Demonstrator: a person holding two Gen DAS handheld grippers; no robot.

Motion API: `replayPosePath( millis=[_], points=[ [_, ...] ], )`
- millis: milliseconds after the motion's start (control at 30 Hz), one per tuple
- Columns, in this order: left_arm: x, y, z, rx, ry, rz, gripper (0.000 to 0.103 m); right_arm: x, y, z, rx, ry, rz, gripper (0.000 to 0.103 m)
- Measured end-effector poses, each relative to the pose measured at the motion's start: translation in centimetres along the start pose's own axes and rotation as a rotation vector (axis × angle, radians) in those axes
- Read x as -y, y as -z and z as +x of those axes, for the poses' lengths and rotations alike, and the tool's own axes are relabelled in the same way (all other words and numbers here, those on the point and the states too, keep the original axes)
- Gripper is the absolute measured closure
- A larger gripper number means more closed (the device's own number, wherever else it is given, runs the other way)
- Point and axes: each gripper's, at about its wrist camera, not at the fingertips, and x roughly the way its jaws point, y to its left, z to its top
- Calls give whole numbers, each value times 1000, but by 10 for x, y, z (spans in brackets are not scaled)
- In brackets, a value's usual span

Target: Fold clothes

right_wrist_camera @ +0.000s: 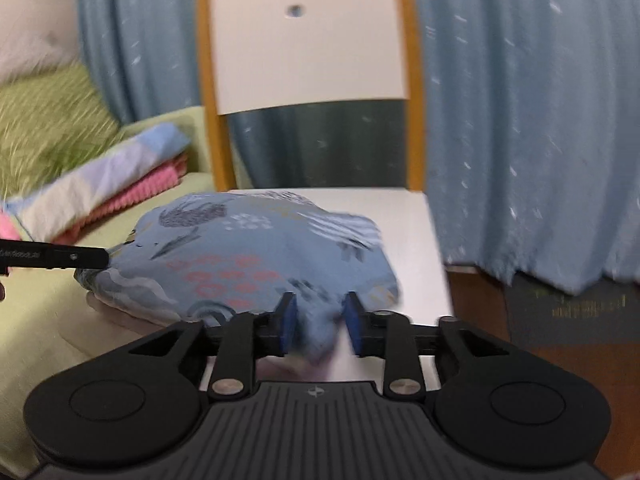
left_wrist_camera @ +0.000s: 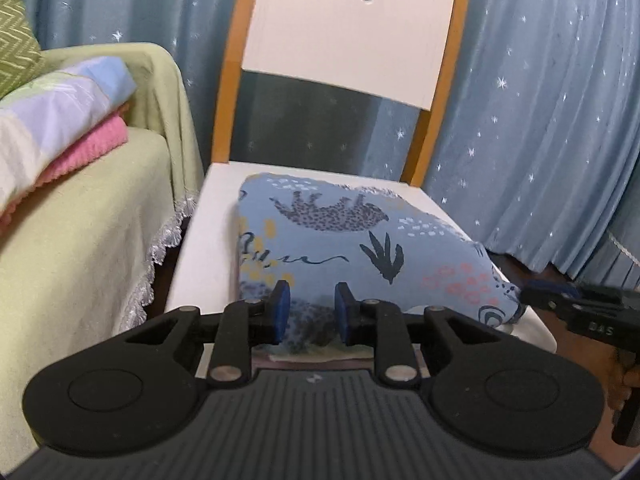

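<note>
A folded blue garment with an animal and plant print lies on the white seat of a chair; it also shows in the right wrist view. My left gripper is open, its blue pads on either side of the garment's near edge. My right gripper is open, with a hanging corner of the garment between its pads. The right gripper shows at the garment's right corner in the left wrist view, and the left gripper's tip at the garment's left edge.
The chair has a white back with an orange-wood frame. A green-covered sofa stands at the left with a stack of folded pink and pastel cloths. A blue starred curtain hangs behind. A dark floor lies at the right.
</note>
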Motion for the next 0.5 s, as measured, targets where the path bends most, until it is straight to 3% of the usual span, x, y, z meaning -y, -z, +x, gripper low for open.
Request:
replayPosePath(
  millis=[133, 200, 267, 300, 367, 400, 500],
  points=[
    [-8, 2, 14, -21, -26, -1, 82, 33, 16, -2, -60, -113, 262, 69],
    [-15, 3, 20, -34, -25, -45, 82, 46, 22, 2, -35, -182, 428, 69],
    [-19, 4, 23, -35, -22, -65, 82, 53, 25, 10, -19, -220, 516, 69],
    [-20, 4, 24, -36, -24, -65, 82, 53, 25, 14, -14, -233, 519, 70],
    [-20, 4, 26, -40, -32, -51, 81, 50, 24, 17, 0, -261, 473, 91],
    [-20, 4, 27, -41, -38, -41, 81, 48, 23, 16, 14, -266, 446, 95],
    [-19, 5, 27, -40, -50, -21, 81, 45, 19, 0, 46, -280, 360, 98]
  ],
)
